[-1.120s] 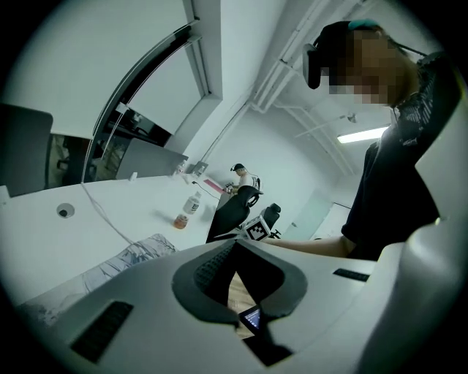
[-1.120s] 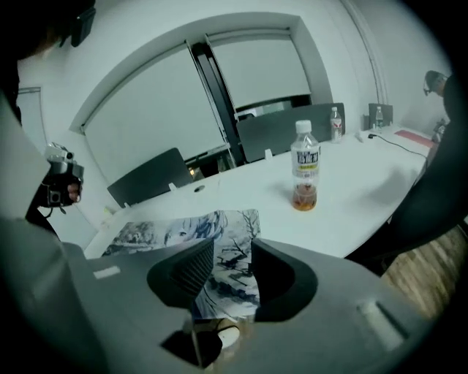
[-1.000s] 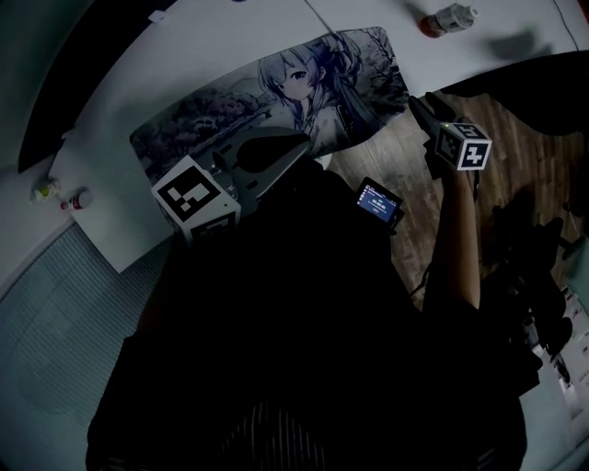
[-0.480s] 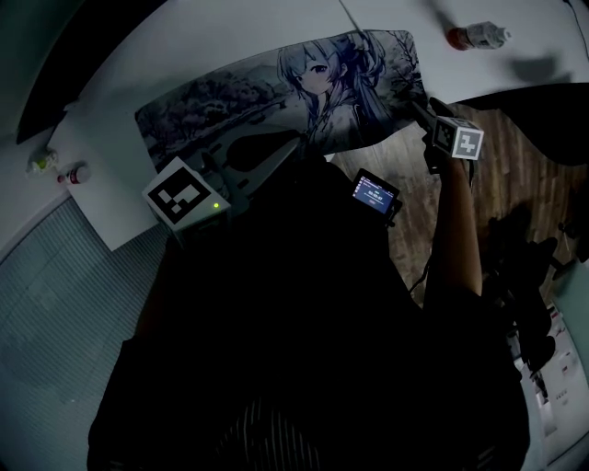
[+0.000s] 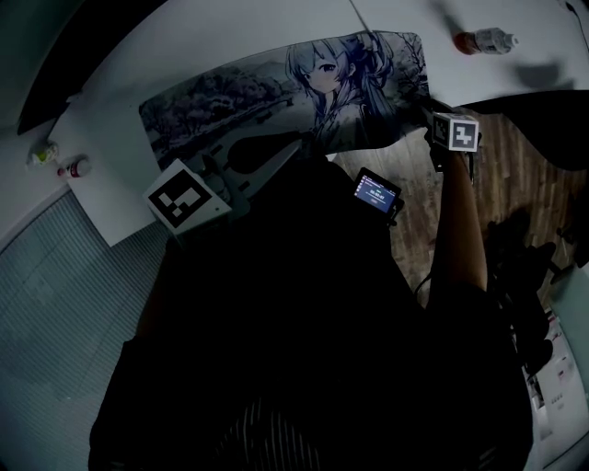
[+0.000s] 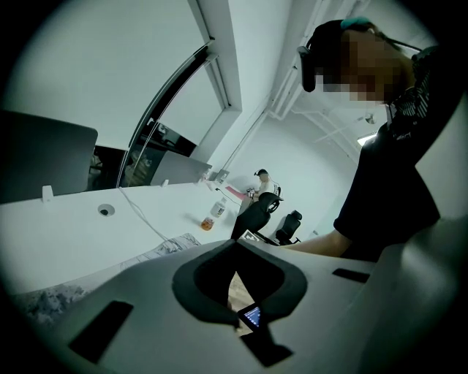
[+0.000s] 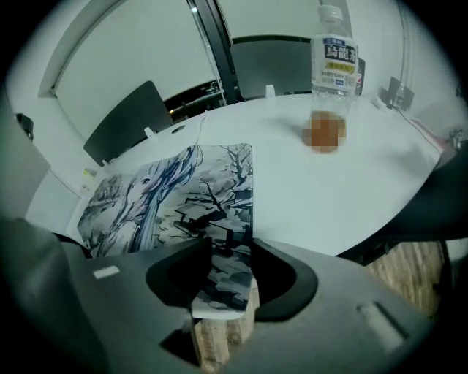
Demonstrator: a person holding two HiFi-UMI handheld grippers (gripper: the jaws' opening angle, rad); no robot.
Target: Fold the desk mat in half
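The desk mat (image 5: pixel 276 92), printed with an anime girl, lies flat along the white desk (image 5: pixel 230 37). My right gripper (image 5: pixel 431 117) is at the mat's near right corner, at the desk edge. In the right gripper view that corner of the mat (image 7: pixel 175 197) lies in the gap of the right gripper (image 7: pixel 223 281); its jaws are closing and the pads do not press on it. My left gripper (image 5: pixel 294 145) hovers over the mat's near edge, left of the middle. In its own view the left gripper (image 6: pixel 235 252) has its tips together, holding nothing.
A drink bottle (image 5: pixel 483 40) stands on the desk beyond the mat's right end. A small lit screen (image 5: pixel 377 195) hangs at the person's chest. Two small bottles (image 5: pixel 55 161) sit at the desk's left end. A cable (image 5: pixel 359 14) crosses the far side. Wooden floor (image 5: pixel 515 175) lies to the right.
My right gripper has moved in to the mat's near right corner, which now sits between its jaws. The left gripper has stayed about where it was.
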